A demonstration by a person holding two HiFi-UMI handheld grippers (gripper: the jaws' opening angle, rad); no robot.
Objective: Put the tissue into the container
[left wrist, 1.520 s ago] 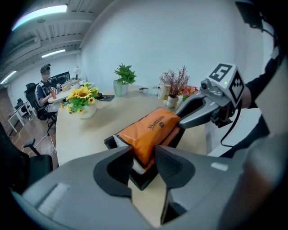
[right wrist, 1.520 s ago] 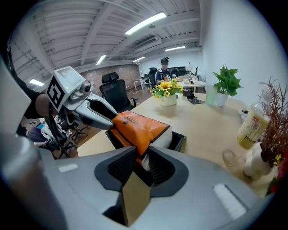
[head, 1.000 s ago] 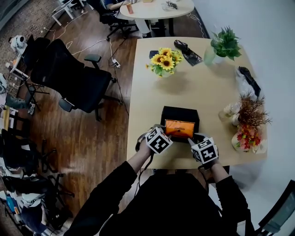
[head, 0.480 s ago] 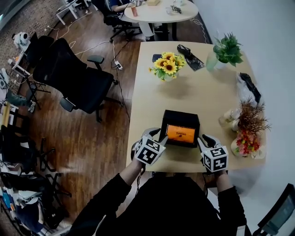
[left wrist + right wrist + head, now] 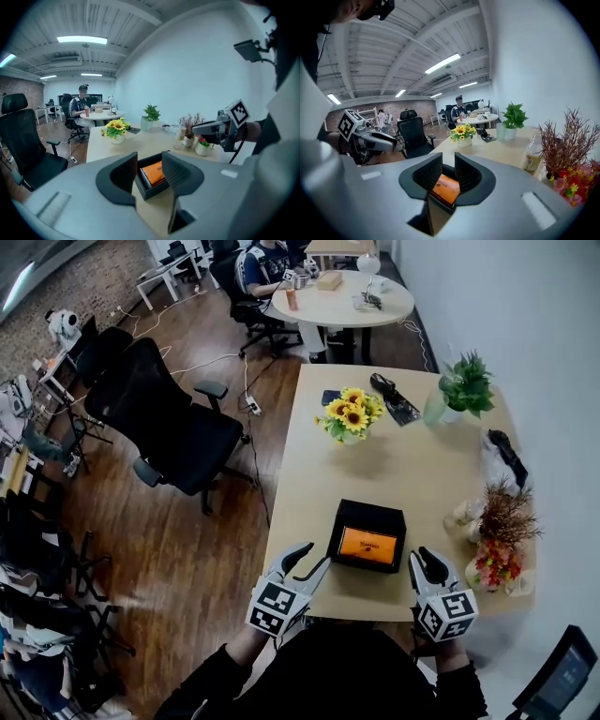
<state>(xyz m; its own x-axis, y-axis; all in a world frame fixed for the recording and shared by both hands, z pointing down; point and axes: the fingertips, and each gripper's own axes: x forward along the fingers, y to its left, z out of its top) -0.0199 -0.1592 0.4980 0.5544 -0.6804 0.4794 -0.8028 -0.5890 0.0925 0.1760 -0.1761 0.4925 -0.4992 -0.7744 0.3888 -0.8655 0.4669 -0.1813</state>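
A black box container (image 5: pixel 367 524) sits near the front edge of the wooden table (image 5: pixel 403 465), with an orange tissue pack (image 5: pixel 367 546) lying inside it. My left gripper (image 5: pixel 310 559) hovers at the box's front left, its jaws apart and empty. My right gripper (image 5: pixel 427 561) hovers at the front right, its jaws closing to a narrow gap with nothing between them. The left gripper view frames the orange pack (image 5: pixel 152 172) between my left gripper's (image 5: pixel 150 171) jaws and shows the right gripper (image 5: pixel 206 127) beyond. The right gripper view looks past my right gripper (image 5: pixel 448 171) at the pack (image 5: pixel 445 187).
A sunflower vase (image 5: pixel 352 416) stands mid-table and a green potted plant (image 5: pixel 464 385) at the far right. Dried and red flower pots (image 5: pixel 502 521) and a bottle (image 5: pixel 459 515) line the right edge. A black office chair (image 5: pixel 173 427) stands left; a person sits at a round table (image 5: pixel 342 296).
Both grippers have drawn back from the box's sides toward me, to the table's near edge. The orange pack stays in the box.
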